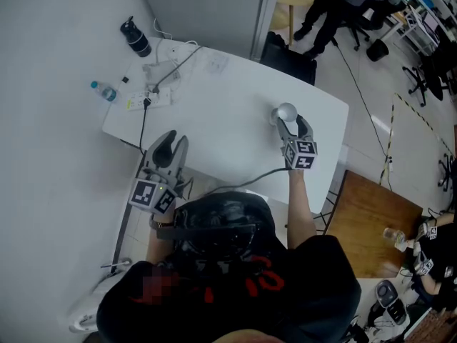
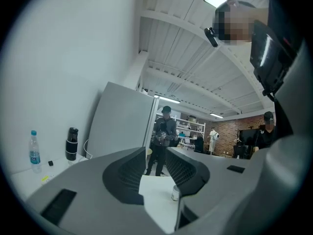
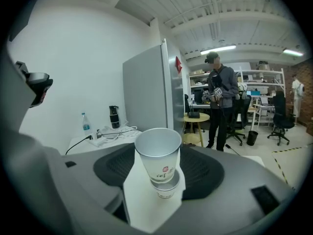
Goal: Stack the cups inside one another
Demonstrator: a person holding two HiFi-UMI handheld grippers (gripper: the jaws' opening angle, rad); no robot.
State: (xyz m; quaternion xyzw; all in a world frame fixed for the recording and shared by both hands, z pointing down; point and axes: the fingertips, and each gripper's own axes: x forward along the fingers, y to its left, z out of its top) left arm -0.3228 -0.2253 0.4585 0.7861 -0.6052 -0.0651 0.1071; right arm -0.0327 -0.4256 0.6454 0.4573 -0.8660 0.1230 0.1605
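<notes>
Right gripper (image 3: 158, 156) has its jaws fairly wide, clamped on the sides of the upper paper cup (image 3: 157, 151). That cup's base seems to dip into the rim of a 2nd cup (image 3: 166, 189) standing on the white table (image 1: 228, 98). Red print on the upper cup is too small to read. Left gripper (image 2: 155, 173), at the table's near edge, is partly open and holds nothing.
</notes>
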